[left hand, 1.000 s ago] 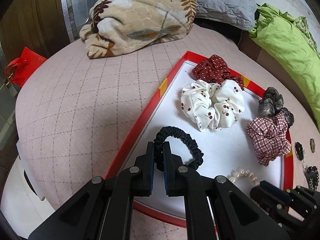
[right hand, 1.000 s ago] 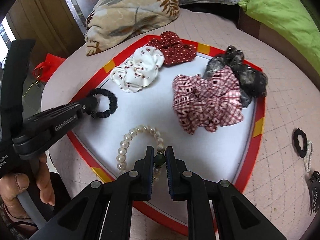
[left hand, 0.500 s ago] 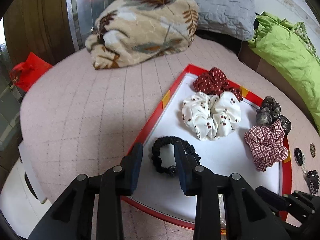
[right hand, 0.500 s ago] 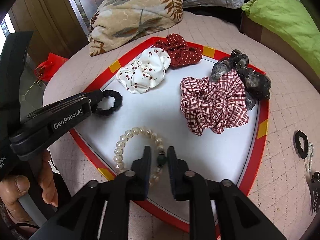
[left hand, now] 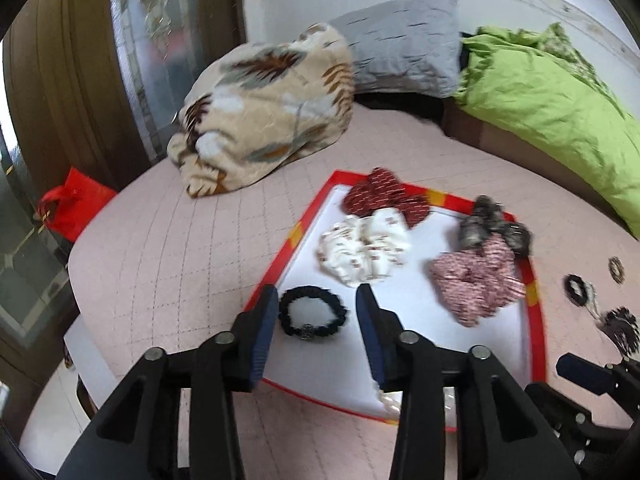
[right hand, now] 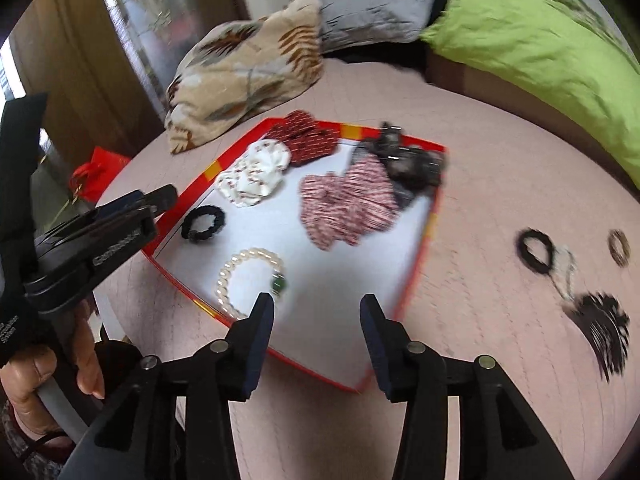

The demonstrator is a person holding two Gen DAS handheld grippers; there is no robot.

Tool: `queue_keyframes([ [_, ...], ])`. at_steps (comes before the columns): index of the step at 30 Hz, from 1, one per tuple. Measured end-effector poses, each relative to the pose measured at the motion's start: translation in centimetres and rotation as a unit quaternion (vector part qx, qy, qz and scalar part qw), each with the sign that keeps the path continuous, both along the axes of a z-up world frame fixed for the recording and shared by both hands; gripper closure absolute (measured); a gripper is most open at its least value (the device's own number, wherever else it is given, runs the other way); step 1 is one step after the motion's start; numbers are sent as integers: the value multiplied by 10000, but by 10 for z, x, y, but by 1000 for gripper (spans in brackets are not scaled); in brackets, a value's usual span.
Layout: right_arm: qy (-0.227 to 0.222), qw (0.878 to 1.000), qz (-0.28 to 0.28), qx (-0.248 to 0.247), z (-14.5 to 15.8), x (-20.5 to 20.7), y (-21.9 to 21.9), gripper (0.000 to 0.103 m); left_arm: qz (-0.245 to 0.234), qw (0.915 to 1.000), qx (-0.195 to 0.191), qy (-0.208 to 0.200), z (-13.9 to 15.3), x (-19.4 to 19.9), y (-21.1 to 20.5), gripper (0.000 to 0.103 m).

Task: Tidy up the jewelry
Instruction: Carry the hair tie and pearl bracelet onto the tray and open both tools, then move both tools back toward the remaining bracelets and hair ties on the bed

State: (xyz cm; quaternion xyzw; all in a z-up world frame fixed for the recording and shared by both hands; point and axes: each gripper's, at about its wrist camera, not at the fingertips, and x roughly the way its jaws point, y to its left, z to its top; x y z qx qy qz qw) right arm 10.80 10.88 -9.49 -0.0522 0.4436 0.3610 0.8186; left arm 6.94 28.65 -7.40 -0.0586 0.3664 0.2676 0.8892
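A red-rimmed white tray (left hand: 294, 236) lies on the bed. On it rest a black hair tie (left hand: 313, 311), a white scrunchie (left hand: 364, 250), a dark red one (left hand: 384, 196), a plaid one (left hand: 476, 280) and a grey-black one (left hand: 492, 228). My left gripper (left hand: 317, 292) hovers above the hair tie, its jaws opening and its pads clear of the tie. The pearl bracelet (right hand: 256, 254) with its green bead (right hand: 279, 282) lies at the tray's near edge. My right gripper (right hand: 317, 302) hangs just behind it with its jaws opening and nothing between them.
Loose on the pink quilt right of the tray are a black hair tie (right hand: 534, 248), a small brown ring (right hand: 619, 247), a pearl string (right hand: 566, 272) and a black fringed clip (right hand: 600, 320). A floral blanket (left hand: 264, 112), grey pillow (left hand: 404, 40) and green duvet (left hand: 552, 100) lie behind.
Both grippers went from shut to open and drew back and upward. The black hair tie and the pearl bracelet were let go and now lie on the tray.
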Motion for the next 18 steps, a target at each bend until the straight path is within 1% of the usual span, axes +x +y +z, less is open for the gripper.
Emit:
queue_keyframes([
  [4, -4, 9995, -287, 93, 3, -1, -33, 53, -307, 9992, 263, -27, 16, -4, -32, 62],
  [9, -18, 9981, -596, 178, 7, 0, -72, 53, -634, 9970, 452, -42, 30, -6, -68, 60],
  [12, -56, 9968, -770, 216, 9, -1, -96, 51, -822, 9951, 554, -11, 34, -8, -90, 54],
  [14, -136, 9955, -911, 202, 9, -4, -116, 49, -947, 9940, 539, 41, 34, -8, -102, 53],
  [18, -257, 9929, -1161, 71, 6, -6, -152, 47, -1193, 9922, 346, 146, 29, -6, -121, 53],
])
